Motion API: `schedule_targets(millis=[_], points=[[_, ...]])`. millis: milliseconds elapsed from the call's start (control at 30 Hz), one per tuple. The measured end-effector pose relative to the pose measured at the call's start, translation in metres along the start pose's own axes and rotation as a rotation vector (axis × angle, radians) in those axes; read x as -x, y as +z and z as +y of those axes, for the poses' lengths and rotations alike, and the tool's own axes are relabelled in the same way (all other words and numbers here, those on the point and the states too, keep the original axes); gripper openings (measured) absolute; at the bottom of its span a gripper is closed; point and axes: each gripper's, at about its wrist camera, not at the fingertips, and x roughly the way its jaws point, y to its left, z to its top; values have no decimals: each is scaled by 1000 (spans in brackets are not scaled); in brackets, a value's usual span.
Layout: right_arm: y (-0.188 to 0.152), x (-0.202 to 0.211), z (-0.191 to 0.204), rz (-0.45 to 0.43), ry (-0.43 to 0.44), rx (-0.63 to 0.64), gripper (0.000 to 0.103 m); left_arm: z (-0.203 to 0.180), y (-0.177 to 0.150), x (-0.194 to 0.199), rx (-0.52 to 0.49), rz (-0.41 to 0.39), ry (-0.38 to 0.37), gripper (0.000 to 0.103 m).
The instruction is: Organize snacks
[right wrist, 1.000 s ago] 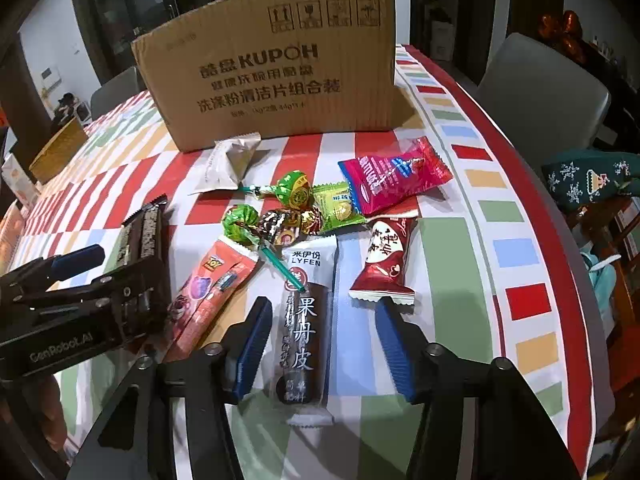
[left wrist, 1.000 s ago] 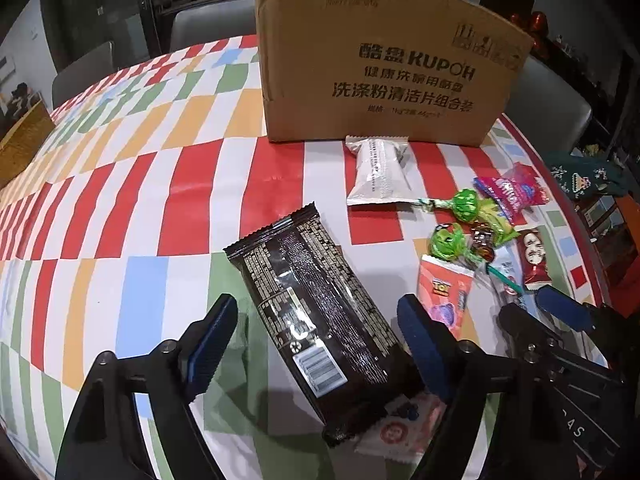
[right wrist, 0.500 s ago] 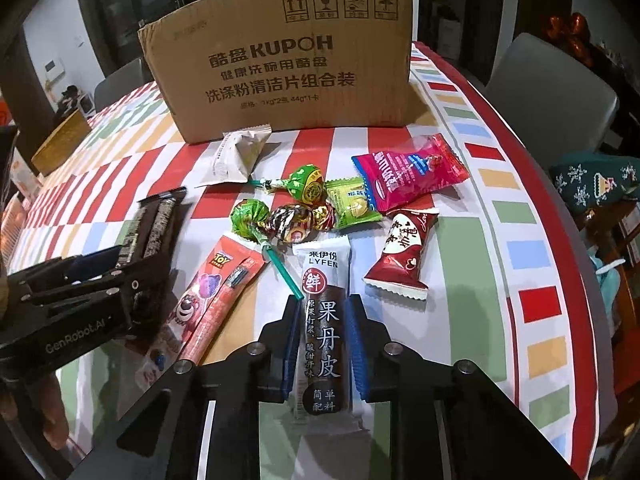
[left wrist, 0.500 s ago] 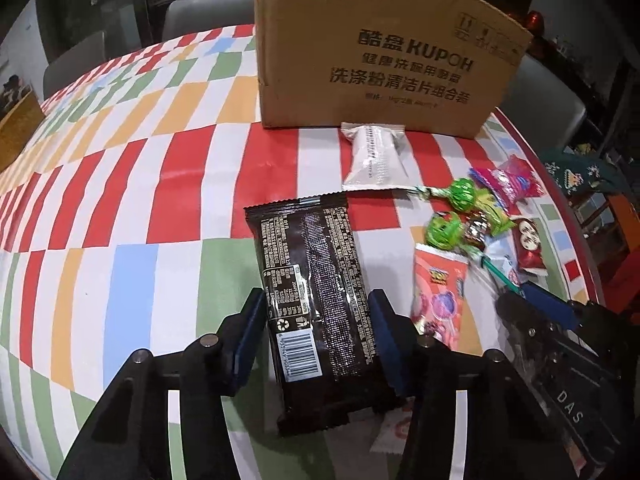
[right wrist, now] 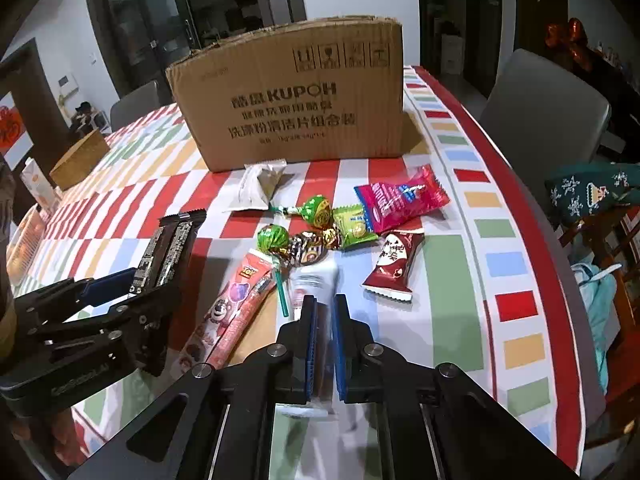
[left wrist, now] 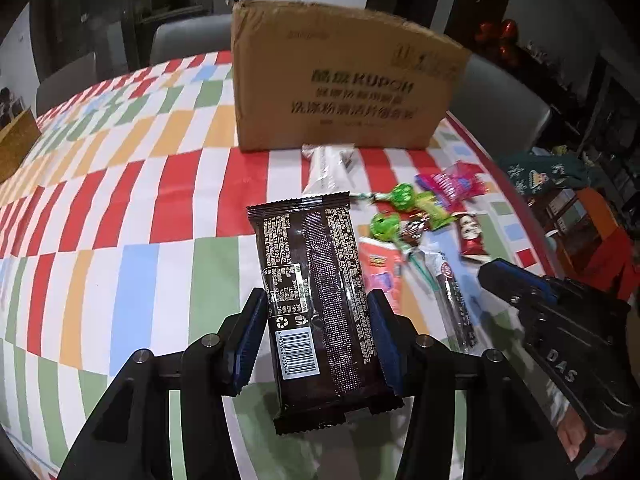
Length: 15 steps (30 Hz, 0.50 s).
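My left gripper [left wrist: 316, 308] is shut on a dark brown snack pack [left wrist: 312, 260] and holds it lengthwise above the checked tablecloth. Between the closed pads of my right gripper [right wrist: 325, 308] sits a long white and dark fruit strip pack [right wrist: 316, 280], raised a little off the table. The right wrist view also shows the left gripper [right wrist: 120, 288] with the dark pack [right wrist: 172, 248] at the left. Loose snacks lie ahead: a white pack [right wrist: 260, 188], a pink pack [right wrist: 400, 196], a red pack [right wrist: 394, 260], green lollipops [right wrist: 316, 210] and an orange pack [right wrist: 240, 304]. A cardboard box [right wrist: 296, 100] stands upright behind them.
The table's red-bordered edge [right wrist: 520, 240] curves along the right, with grey chairs [right wrist: 548, 96] and a dark green patterned cloth [right wrist: 588, 192] beyond it. A smaller brown box [right wrist: 78, 158] sits at the far left of the table.
Both grippers closed on their packs: the left on the dark brown pack, the right on the long strip. Both packs have risen off the cloth.
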Motion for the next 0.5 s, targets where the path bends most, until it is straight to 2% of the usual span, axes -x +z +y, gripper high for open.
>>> schedule_targets(millis=[167,233,267,333,500], points=[[-5,3,-5,22,28,-3,11,-9,-4,15,-31,-24,-1,50],[-8,1,-6,38,48,-7,18,-13,-8,18,-39,-26,-9,50],[-10,-1,-5,48,50,-4,25,-15,-9,19,-44,-24,-14,50],[-12,-5,-2,62,59,10,30,-17,-11,19,-50,-20,-15,50],[-14,-21,6,101,64,28,30,-18,-13,14,-51,-9,-12,50]])
